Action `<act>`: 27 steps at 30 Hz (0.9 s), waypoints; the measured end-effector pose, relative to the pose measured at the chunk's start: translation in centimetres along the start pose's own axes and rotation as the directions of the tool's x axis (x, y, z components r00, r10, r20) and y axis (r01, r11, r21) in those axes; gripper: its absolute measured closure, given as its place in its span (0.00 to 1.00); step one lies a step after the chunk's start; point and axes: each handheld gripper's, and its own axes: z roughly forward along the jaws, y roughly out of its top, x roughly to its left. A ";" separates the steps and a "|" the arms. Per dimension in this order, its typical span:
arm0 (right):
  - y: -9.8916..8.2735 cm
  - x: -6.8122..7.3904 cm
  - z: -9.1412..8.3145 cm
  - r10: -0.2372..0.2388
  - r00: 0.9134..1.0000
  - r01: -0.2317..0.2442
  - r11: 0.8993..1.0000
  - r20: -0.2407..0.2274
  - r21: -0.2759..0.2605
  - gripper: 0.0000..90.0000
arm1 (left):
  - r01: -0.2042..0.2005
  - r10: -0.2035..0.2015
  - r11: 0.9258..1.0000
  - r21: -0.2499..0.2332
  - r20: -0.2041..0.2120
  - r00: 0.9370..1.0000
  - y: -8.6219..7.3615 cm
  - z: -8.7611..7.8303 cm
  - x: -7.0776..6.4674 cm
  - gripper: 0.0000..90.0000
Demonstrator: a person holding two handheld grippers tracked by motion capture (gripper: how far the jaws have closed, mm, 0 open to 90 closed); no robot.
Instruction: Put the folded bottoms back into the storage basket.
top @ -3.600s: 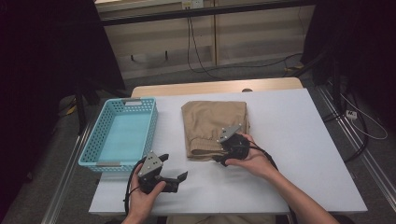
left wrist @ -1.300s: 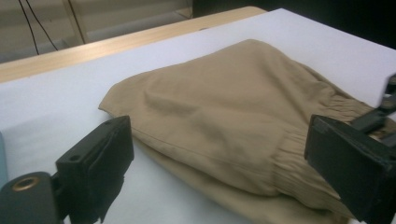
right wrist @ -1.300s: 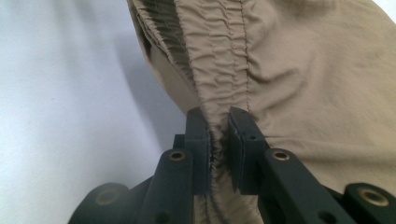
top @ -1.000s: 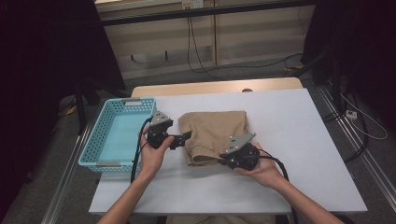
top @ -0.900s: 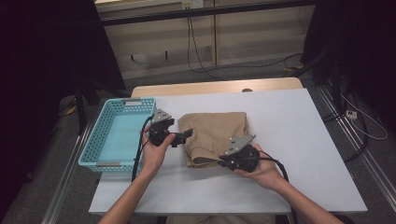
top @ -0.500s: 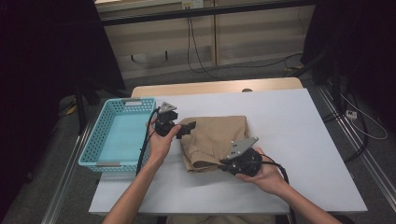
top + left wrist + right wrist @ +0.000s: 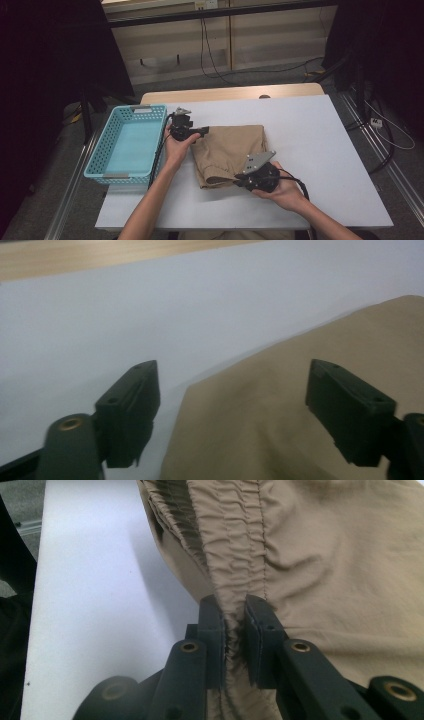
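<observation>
Handling the soft, light tan shorts (image 7: pixel 231 150) lying folded on the table (image 7: pixel 320 130), we keep the right gripper (image 7: pixel 232 645) clamped on the gathered waistband while the left gripper (image 7: pixel 232 410), its jaws just narrowing but apart, straddles a far corner.

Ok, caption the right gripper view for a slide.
Right gripper clamped on the tan shorts' gathered waistband, above the white table.

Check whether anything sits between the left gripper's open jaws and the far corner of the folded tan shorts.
Nothing visible does. The left gripper straddles the corner of the folded tan fabric shorts, its jaws just closing, pads not yet pressing. Around it lies bare white table.
</observation>
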 end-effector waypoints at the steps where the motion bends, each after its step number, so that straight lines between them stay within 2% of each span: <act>1: 0.0 0.0 0.1 0.000 1.000 0.000 1.000 -0.001 0.002 0.88 | 0.001 -0.001 1.000 0.012 0.000 1.000 -0.1 0.2 0.2 0.32; 5: -0.1 0.0 0.2 -0.001 1.000 0.001 1.000 -0.004 0.004 0.88 | 0.020 -0.020 0.999 0.047 -0.007 1.000 -0.6 0.9 0.7 0.39; 6: -0.1 0.0 0.2 0.000 1.000 0.000 1.000 -0.005 0.004 0.88 | 0.014 -0.013 0.998 0.055 -0.025 1.000 -0.7 1.0 0.8 0.39; 7: -0.1 0.0 0.2 0.001 1.000 -0.001 1.000 -0.007 0.006 0.88 | 0.018 -0.016 0.998 0.067 -0.024 1.000 -0.7 1.1 0.8 0.44; 8: -0.1 0.0 0.2 0.001 1.000 -0.001 1.000 -0.007 0.006 0.88 | 0.027 -0.026 0.997 0.078 -0.011 1.000 -0.8 1.1 1.0 0.44; 13: -0.1 0.0 0.4 -0.002 1.000 0.002 1.000 -0.008 0.010 0.88 | 0.039 -0.037 0.996 0.085 -0.022 0.999 -0.9 1.0 0.7 0.47; 16: -0.1 0.0 0.4 -0.004 1.000 0.004 1.000 -0.008 0.009 0.88 | 0.046 -0.045 0.994 0.099 -0.009 0.999 -0.9 0.9 0.5 0.57; 20: -0.1 0.1 0.4 -0.005 1.000 0.005 1.000 -0.008 0.012 0.88 | 0.020 -0.018 0.994 0.107 -0.021 1.000 -0.9 0.9 0.0 0.64; 23: -0.2 0.1 0.5 -0.002 1.000 0.002 1.000 -0.008 0.011 0.88 | -0.024 0.028 0.993 0.119 -0.028 0.999 -0.9 0.9 -0.4 0.67; 25: -0.2 0.1 0.5 -0.004 1.000 0.004 1.000 -0.008 0.009 0.88 | -0.021 0.020 0.991 0.130 0.003 1.000 -0.9 0.8 -0.5 0.75; 27: -0.2 0.1 0.5 -0.008 1.000 0.008 1.000 -0.008 0.010 0.88 | -0.020 0.018 0.991 0.134 0.016 1.000 -0.9 0.8 -0.5 0.84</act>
